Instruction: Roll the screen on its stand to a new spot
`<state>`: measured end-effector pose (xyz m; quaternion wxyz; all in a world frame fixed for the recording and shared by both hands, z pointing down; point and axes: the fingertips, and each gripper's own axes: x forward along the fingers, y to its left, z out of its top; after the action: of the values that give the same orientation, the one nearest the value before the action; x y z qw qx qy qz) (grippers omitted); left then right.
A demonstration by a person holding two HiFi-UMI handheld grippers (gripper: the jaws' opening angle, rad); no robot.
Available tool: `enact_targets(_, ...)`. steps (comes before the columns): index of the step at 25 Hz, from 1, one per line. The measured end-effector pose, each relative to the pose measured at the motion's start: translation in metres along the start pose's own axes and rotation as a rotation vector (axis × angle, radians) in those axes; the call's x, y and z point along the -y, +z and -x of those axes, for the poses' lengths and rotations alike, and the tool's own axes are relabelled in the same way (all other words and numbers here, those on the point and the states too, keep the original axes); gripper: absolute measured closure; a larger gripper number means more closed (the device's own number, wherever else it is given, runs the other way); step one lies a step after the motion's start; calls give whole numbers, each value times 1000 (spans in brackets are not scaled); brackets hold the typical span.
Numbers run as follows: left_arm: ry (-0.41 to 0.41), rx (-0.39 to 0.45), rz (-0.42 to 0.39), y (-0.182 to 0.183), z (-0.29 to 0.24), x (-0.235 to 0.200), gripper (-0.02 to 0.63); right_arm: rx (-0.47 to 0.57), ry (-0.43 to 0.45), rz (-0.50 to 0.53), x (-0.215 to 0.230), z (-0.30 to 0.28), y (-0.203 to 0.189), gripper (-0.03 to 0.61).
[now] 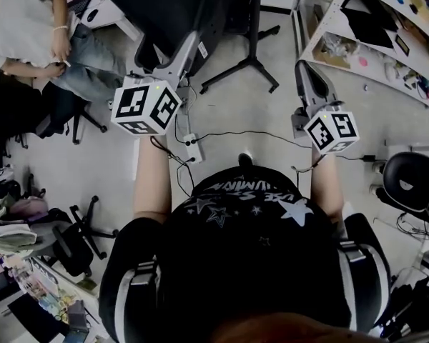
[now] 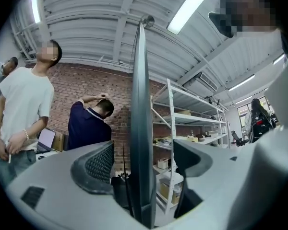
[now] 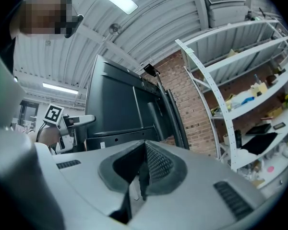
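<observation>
The big black screen (image 1: pixel 164 6) stands on a black stand whose legs (image 1: pixel 250 63) spread over the floor ahead of me. My left gripper (image 1: pixel 194 45) reaches to the screen's side edge. In the left gripper view that thin edge (image 2: pixel 140 104) runs upright between the two jaws, and the left gripper (image 2: pixel 144 169) is open, with both pads clear of the edge. My right gripper (image 1: pixel 307 73) hangs in the air to the right of the stand, touching nothing. Its jaws are together in the right gripper view, so the right gripper (image 3: pixel 141 174) is shut and empty, facing the screen's back (image 3: pixel 125 109).
A power strip (image 1: pixel 191 147) with cables lies on the floor just before my feet. A seated person (image 1: pixel 28 20) and office chairs (image 1: pixel 79 234) are at the left. A white shelf rack (image 1: pixel 372 27) and another chair (image 1: pixel 411 181) are at the right. Two people (image 2: pixel 24 109) stand beyond the screen.
</observation>
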<state>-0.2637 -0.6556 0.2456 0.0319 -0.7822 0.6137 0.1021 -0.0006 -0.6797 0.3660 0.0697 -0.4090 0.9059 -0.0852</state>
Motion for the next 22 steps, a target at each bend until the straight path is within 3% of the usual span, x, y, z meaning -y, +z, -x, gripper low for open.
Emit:
enact_targets(5,-1,-48,-28,0,-26,-2,224,11,13,5,9,-16,4,571)
enact_targets(10,9,-43,-19,9,-34,-5,229,29,16,4,12,-19,7,571)
enact_targets(11,17,-53,-18,9,-35,-6,250,31,16,4,13,-19,7,571)
enact_targets(13,50,-59,-15,7,-34,-12,380,26,10,5,14,-17,6,571)
enact_targets(22,79,-63,-11,6,-34,-3,388,28,34,12,10,-14,8,571)
